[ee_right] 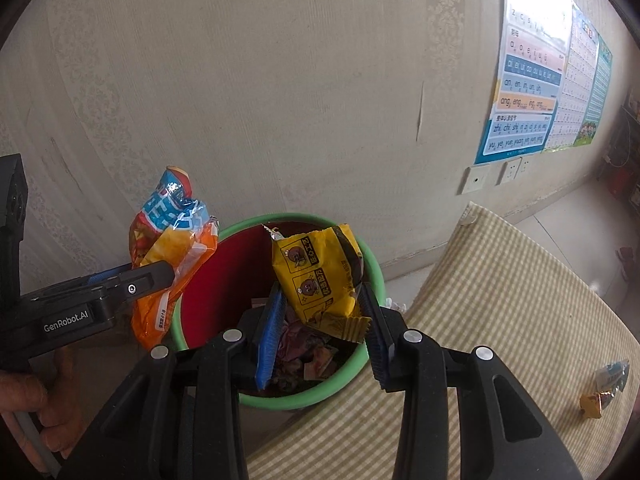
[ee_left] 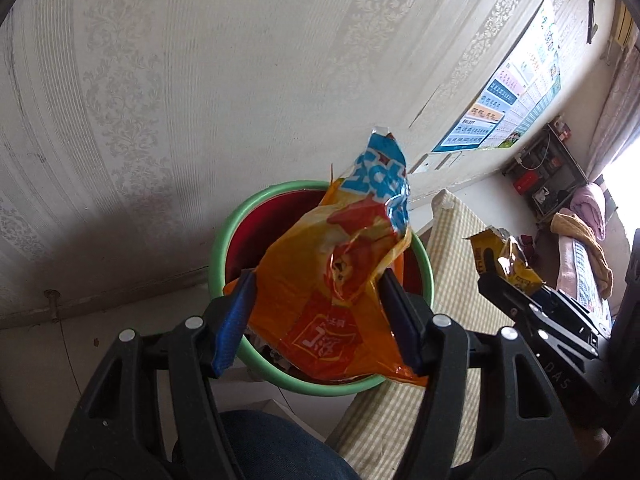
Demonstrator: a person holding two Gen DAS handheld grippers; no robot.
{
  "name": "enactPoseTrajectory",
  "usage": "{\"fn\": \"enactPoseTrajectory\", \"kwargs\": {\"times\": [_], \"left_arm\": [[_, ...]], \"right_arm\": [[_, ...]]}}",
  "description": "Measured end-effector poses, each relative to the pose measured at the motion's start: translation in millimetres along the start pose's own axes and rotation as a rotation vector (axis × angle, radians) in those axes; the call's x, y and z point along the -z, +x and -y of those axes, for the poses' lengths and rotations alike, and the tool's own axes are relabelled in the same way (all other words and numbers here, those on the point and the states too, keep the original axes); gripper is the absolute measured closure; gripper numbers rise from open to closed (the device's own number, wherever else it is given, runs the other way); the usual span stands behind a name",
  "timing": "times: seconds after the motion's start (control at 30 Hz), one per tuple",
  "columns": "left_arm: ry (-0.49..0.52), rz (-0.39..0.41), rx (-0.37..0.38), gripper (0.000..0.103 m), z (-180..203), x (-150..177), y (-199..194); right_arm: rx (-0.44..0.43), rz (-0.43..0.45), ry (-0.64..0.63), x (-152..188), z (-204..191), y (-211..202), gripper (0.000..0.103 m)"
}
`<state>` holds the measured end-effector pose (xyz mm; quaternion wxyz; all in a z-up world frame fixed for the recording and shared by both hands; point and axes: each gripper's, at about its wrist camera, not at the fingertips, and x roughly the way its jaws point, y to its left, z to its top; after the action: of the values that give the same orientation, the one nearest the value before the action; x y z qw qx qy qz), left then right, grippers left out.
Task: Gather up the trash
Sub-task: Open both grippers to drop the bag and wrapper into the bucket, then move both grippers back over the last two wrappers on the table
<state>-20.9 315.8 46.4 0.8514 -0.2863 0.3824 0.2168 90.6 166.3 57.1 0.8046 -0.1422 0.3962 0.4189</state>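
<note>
A: Which step is this?
B: The drop. The left gripper (ee_left: 316, 312) has its fingers clamped on the orange snack bag (ee_left: 332, 280); the right gripper (ee_right: 320, 328) pinches the yellow wrapper (ee_right: 320, 276), both above the green-rimmed bin (ee_right: 372, 264).
A: Next?
B: Likely spreading the fingers over the opening. More wrappers (ee_right: 606, 388) lie on the checked surface (ee_right: 500, 320), at four o'clock from the bin.

Round green-rimmed red plastic bin (ee_right: 374, 280) on floor against patterned wall, just beside left edge of checked cloth-covered table (ee_right: 500, 320). Crumpled wrappers (ee_right: 308, 356) in bin; small foil wrappers (ee_right: 606, 388) nr table's right edge.
</note>
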Motion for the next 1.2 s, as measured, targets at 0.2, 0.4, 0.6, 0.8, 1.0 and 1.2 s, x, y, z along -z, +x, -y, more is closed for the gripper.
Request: {"fn": "enactPoseTrajectory", "kwargs": {"times": [0.2, 0.4, 0.6, 0.8, 1.0, 1.2], "left_arm": [[-0.029, -0.018, 0.009, 0.039, -15.4, -5.2, 10.9], [-0.071, -0.017, 0.026, 0.017, -23.4, -6.5, 14.7], [-0.059, 0.0, 0.028, 0.006, -17.2, -7.5, 8.2], [-0.038, 0.009, 0.036, 0.006, -4.5, -7.7, -0.6], [-0.002, 0.006, 0.059, 0.006, 19.2, -0.9, -8.9], [0.075, -0.013, 0.109, 0.006, 63.9, 18.5, -13.3]], "right_arm": [[-0.013, -0.047, -0.027, -3.7, -7.2, 30.7, 0.057], [0.005, -0.055, -0.015, 1.5, -1.2, 35.8, 0.031], [0.019, -0.052, -0.004, 4.3, 4.4, 27.9, 0.027], [0.042, -0.027, 0.019, 7.8, 15.9, 8.5, 0.023], [0.071, -0.005, 0.057, 17.3, 31.5, -16.2, 0.021], [0.115, 0.031, 0.118, 35.1, 56.1, -52.0, 0.018]]}}
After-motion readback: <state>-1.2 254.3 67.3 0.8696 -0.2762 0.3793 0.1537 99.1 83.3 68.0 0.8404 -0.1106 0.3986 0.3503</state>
